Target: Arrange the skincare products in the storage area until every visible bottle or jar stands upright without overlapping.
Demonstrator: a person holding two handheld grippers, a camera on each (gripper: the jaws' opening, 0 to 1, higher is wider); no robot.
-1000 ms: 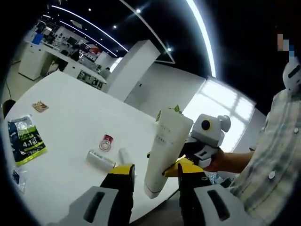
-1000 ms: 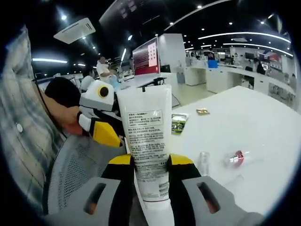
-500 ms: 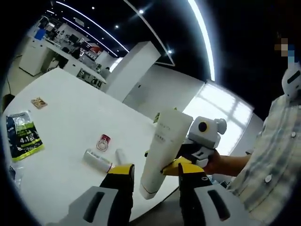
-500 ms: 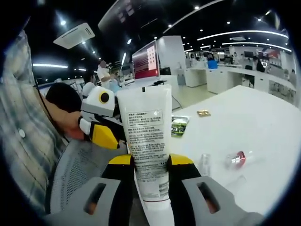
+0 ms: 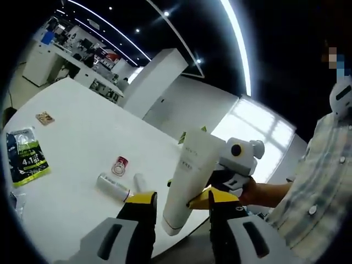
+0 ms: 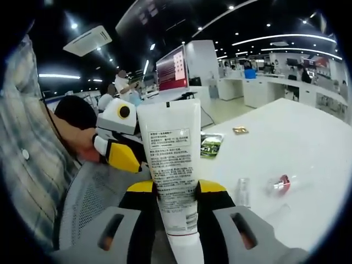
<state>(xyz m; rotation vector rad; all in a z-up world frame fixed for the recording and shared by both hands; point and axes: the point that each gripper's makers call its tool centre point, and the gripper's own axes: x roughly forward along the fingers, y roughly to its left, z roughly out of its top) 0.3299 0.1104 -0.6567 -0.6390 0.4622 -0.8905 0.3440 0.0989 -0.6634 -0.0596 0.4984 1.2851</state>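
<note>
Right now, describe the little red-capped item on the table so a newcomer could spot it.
On the white table, past the held white tube, three small items lie together. The red-capped jar lies farthest from the table's near edge; its neighbours, a silvery bottle and a clear vial, carry no red.

Dark ceiling, bright strip lights

Long ceiling light strips and small spotlights glow against a dark ceiling, curved by fisheye distortion. Beyond the left gripper, a bright window is blown out. The white table is evenly lit with soft shadows. Far background detail is soft.
</note>
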